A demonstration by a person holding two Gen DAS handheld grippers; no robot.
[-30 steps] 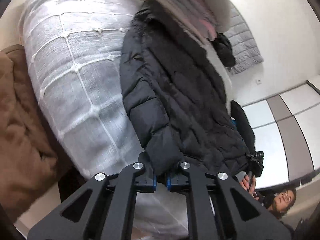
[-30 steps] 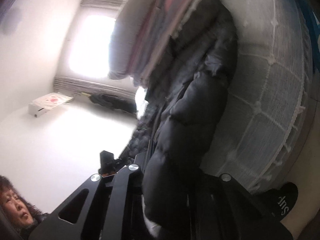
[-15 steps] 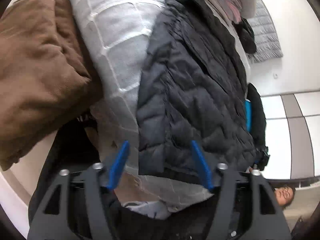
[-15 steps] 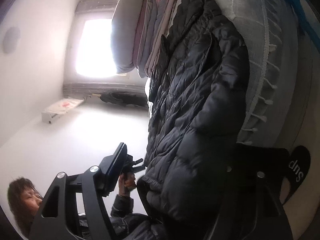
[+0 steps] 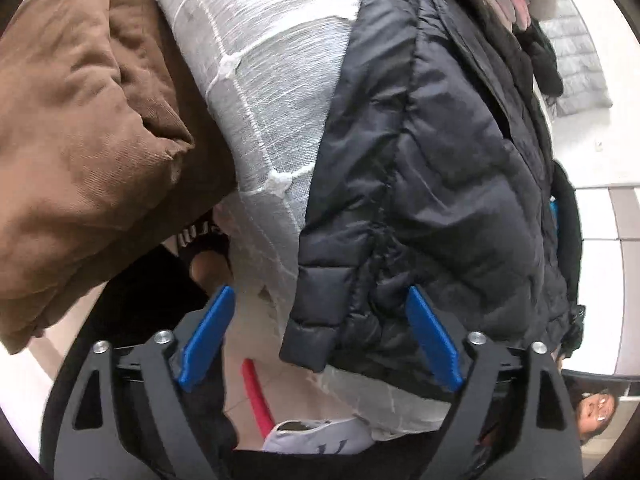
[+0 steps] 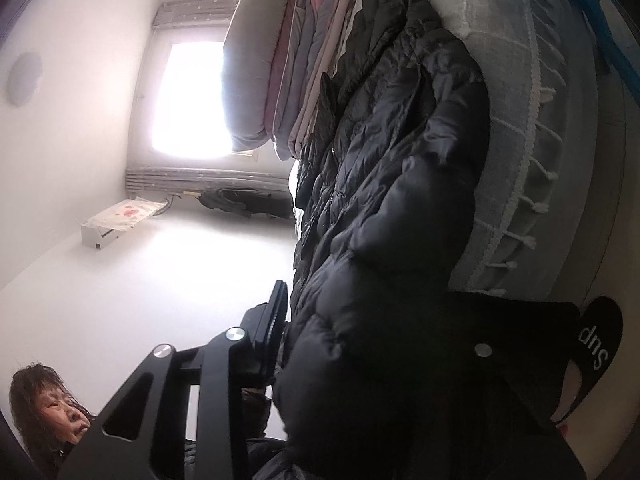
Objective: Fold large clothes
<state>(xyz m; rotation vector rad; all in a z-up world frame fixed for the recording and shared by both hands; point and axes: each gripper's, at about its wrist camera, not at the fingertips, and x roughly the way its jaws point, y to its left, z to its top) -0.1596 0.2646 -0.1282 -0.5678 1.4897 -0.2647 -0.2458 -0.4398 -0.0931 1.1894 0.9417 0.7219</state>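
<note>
Lying beside brown bedding (image 5: 80,120), black jacket (image 5: 432,184) sits between wide left tool (image 5: 320,340).

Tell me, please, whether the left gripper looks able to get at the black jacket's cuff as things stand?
Probably yes. The left gripper has just been opening, and the black puffer jacket's cuff lies on the bedspread between its blue pads, untouched and uncovered.

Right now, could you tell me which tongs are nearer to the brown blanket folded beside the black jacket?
Left. The left tongs stand open over the black jacket hem, with the brown blanket just beyond the nearer finger. The right tongs are at the jacket's far side; no blanket shows there.
</note>
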